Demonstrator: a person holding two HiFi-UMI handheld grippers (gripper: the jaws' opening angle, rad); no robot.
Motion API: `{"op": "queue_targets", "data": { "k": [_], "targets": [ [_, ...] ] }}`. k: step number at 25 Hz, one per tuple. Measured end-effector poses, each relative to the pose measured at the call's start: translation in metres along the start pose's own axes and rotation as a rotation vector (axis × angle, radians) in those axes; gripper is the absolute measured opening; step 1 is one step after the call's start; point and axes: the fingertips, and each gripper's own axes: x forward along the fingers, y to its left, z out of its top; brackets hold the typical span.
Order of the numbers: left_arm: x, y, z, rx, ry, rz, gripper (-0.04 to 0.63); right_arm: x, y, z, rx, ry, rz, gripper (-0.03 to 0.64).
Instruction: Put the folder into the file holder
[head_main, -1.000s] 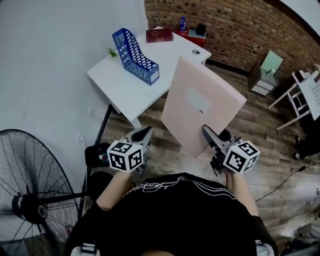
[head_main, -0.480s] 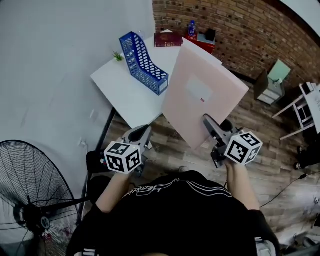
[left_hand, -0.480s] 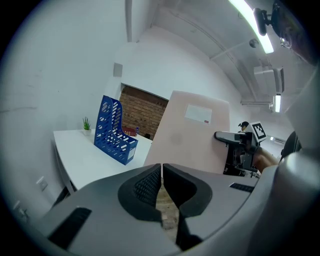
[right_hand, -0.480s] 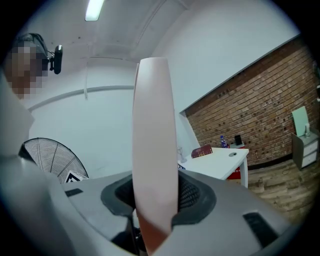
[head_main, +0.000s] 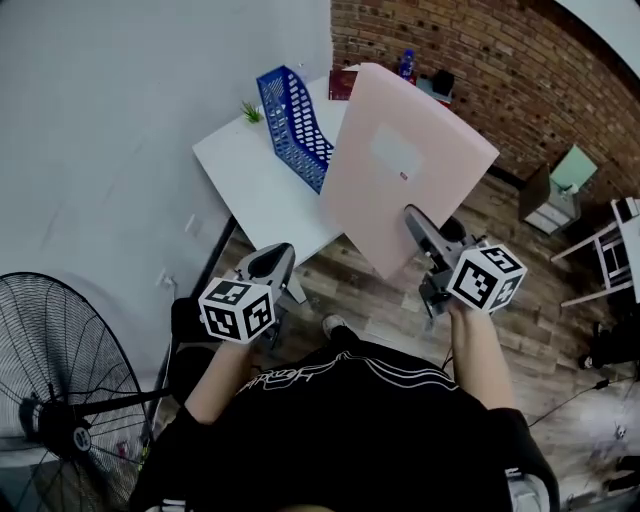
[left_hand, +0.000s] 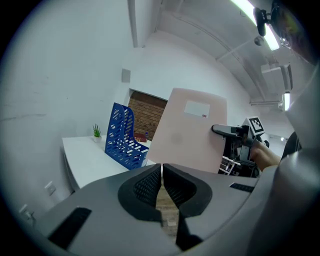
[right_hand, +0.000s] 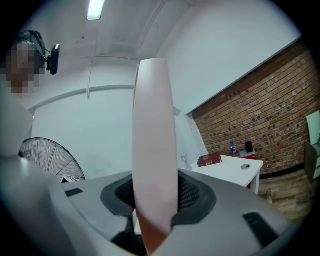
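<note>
Right tongs (head_main: 414, 222) clamped on the lower corner of the pink folder (head_main: 410, 160), folder held up in the air ahead of them; blue file holder (head_main: 293, 122) on the white desk (head_main: 250, 180), beyond the left tongs (head_main: 279, 254), beside the folder's left edge; left tongs closed, empty

white table (head_main: 250, 175) against a white wall (head_main: 120, 120), brick wall (head_main: 490, 50) beyond, wooden floor (head_main: 540, 310), fan (head_main: 60, 400).

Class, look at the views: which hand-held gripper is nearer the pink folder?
Right. The right hand-held gripper clamps the pink folder by its lower edge; the left hand-held gripper, jaws shut and empty, sits apart to the folder's left.
</note>
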Motion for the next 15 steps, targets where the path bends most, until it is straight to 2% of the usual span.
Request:
{"op": "queue_targets", "data": {
  "k": [7,15],
  "targets": [
    [0.019,0.029,0.023,-0.026,-0.012,0.054,0.037,0.051,-0.02,0.038,-0.039,-0.032,0.019,0.163],
    [0.032,0.057,0.041,-0.036,-0.04,0.102,0.037,0.106,-0.025,0.061,-0.116,-0.033,0.054,0.163]
  ]
}}
